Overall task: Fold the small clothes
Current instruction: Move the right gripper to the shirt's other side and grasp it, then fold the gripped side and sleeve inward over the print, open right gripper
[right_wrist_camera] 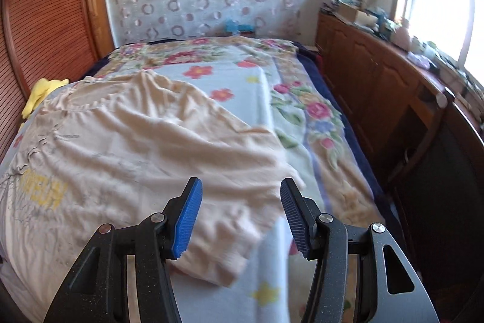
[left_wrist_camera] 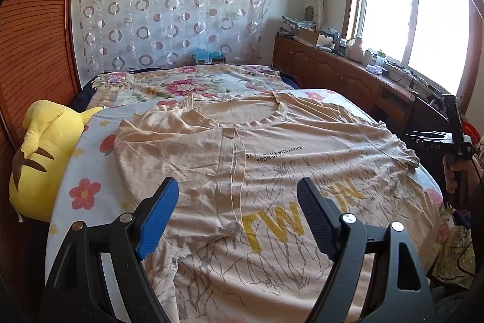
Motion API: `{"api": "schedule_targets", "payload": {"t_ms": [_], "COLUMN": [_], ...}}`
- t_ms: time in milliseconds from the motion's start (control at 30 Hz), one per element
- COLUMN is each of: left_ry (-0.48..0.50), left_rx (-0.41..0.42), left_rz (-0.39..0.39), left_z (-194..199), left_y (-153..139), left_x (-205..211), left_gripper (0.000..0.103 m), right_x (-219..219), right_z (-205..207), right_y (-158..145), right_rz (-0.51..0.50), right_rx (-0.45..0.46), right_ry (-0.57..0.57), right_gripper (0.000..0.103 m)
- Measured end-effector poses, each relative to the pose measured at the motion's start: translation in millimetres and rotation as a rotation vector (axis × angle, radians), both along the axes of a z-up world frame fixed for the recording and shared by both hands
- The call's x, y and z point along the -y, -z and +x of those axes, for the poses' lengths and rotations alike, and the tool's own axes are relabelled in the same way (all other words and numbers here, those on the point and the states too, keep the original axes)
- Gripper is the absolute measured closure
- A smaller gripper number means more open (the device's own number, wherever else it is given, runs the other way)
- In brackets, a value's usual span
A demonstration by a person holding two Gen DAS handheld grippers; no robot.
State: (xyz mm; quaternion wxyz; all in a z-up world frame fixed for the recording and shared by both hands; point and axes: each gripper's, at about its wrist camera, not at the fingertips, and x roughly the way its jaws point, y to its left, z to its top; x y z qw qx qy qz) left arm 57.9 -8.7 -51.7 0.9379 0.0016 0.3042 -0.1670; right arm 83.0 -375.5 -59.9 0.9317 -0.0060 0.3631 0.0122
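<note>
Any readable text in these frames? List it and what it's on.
"...LIFEWITHACTION" / "FROM UP...": small black print on the beige cotton T-shirt, start hidden by a fold.
"TW": large yellow letters on the same shirt, upside down; the rest is creased, unreadable.
Neck label: too small.
Right wrist view: yellow print blurred.

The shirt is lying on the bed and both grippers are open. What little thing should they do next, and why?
Probably lower the right gripper and pinch the sleeve edge of the beige T-shirt just below it. The left side already looks folded over toward the middle, with a seam showing, while the right side looks unfolded. Both grippers are open and hold nothing; the left gripper hovers over the shirt.
</note>
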Motion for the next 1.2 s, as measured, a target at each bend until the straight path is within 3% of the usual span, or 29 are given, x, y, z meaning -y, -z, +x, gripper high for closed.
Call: {"api": "schedule_targets", "payload": {"t_ms": [400,500,533,567,600,900,1067,1200], "left_ry": [0.008,0.012,0.013,0.014,0.015,0.007,-0.011,-0.008], "left_rx": [-0.098,-0.109,-0.11,-0.11,-0.11,-0.117,-0.123,-0.117], "left_rz": [0.052,0.054,0.054,0.053,0.053,0.061,0.085,0.084], "left_z": [14.8,16.2,15.7,15.6,15.1,16.6,18.9,17.8], "left_y": [30.4,33.9,34.2,33.8,33.8,37.7,40.0,39.4], "left_x": [12.9,13.7,14.1,14.0,14.3,14.8,13.9,13.2], "left_gripper": [0.022,0.022,0.022,0.022,0.022,0.022,0.022,0.022], "right_x": [14.0,13.3,13.0,11.4,10.3,3.8,-22.5,-50.1], "right_z": [11.4,15.3,13.8,13.3,12.8,5.8,-4.7,-12.9], "right_y": [8.6,11.2,10.2,10.1,8.0,-11.3,-38.8,-44.2], "right_rz": [0.074,0.06,0.035,-0.003,-0.025,0.023,0.04,0.042], "right_rx": [-0.088,-0.089,-0.084,-0.073,-0.068,0.009,0.075,0.082], "right_ry": [0.021,0.002,0.004,0.018,0.015,-0.038,-0.125,-0.215], "right_gripper": [0.047,0.058,0.069,0.094,0.098,0.099,0.099,0.099]}}
